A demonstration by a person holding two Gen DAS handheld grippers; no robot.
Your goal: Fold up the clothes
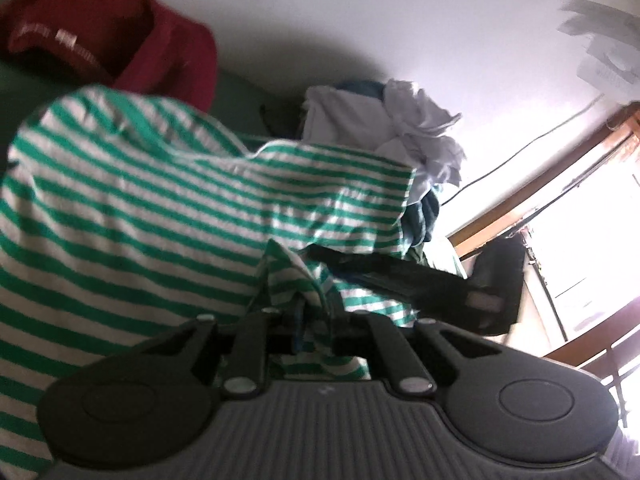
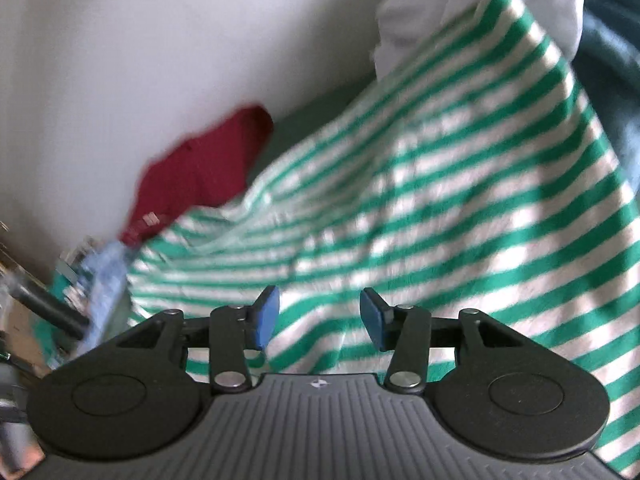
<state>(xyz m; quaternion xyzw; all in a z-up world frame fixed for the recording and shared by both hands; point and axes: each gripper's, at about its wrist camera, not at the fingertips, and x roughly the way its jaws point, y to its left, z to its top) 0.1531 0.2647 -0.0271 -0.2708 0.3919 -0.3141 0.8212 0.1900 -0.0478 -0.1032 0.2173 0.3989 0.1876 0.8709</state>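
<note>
Left gripper (image 1: pixel 304 320) pinching a bunched edge of the striped shirt (image 1: pixel 132 208), jaws pressed together on cloth; right gripper (image 2: pixel 318 316) spread wide, blue pads (image 2: pixel 266 314) bare, just before the stripes. Shirt lifted and draped over a green surface (image 1: pixel 236 92), far edge resting against the laundry pile (image 1: pixel 404 120). Best next, by judgement: closing the right jaws on an opposite edge, pulling taut, then laying flat. Red garment (image 1: pixel 112 36) beside the wall and the pile crowding the spreading room.
</note>
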